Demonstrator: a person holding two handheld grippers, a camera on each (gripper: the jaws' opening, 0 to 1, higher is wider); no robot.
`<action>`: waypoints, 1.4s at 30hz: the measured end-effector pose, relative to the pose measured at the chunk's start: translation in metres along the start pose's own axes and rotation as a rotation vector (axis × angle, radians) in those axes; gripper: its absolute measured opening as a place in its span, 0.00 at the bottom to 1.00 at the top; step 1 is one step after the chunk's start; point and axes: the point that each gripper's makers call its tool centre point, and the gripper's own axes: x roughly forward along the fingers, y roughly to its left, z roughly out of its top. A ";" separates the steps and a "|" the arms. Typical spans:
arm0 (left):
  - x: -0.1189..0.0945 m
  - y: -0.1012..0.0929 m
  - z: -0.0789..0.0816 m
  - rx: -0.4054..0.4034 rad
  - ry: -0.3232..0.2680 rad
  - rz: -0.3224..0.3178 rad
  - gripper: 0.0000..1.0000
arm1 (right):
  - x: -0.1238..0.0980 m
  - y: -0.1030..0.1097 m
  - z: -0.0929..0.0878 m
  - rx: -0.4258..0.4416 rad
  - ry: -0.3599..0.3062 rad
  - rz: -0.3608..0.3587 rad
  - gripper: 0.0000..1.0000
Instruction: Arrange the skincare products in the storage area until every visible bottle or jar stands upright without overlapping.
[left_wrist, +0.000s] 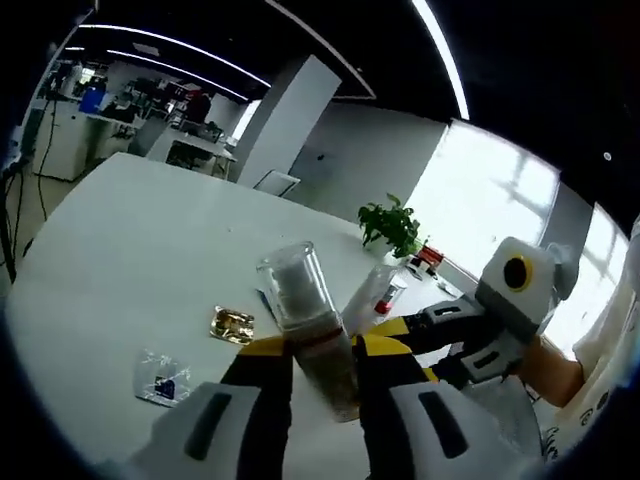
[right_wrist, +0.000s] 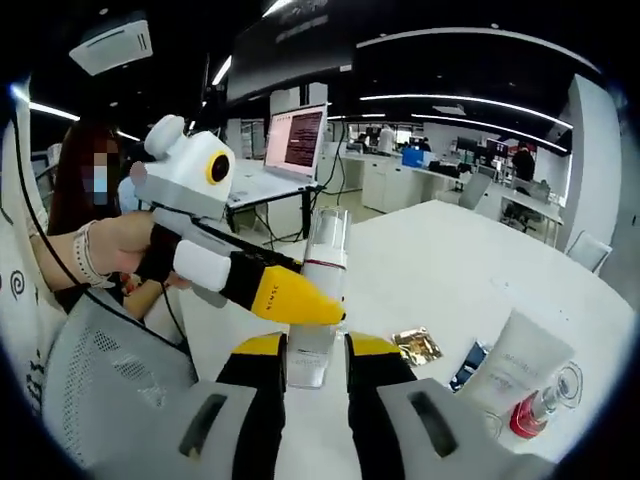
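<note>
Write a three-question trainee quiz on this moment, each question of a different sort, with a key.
1. True or false: the clear-capped bottle lies flat on the white table.
2. Multiple choice: what lies on the table beside the gold foil sachet? A) a clear sachet with a dark blue patch B) a spoon C) a book
3. Fill in: in the right gripper view, the white tube lies next to a small bottle with a ___ cap.

Key: 1 false, it is held between the jaws of the left gripper, and the right gripper has its jaws around it too. 2 A. 3 red.
</note>
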 end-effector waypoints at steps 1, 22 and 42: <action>0.000 0.000 -0.001 0.005 0.003 0.001 0.19 | -0.003 0.000 0.000 0.000 -0.003 -0.001 0.23; 0.018 -0.031 -0.014 0.265 0.077 -0.034 0.17 | -0.038 -0.030 0.014 0.256 -0.153 0.005 0.25; 0.030 -0.100 -0.025 0.450 0.085 -0.301 0.17 | -0.070 -0.033 0.024 0.297 -0.230 0.074 0.25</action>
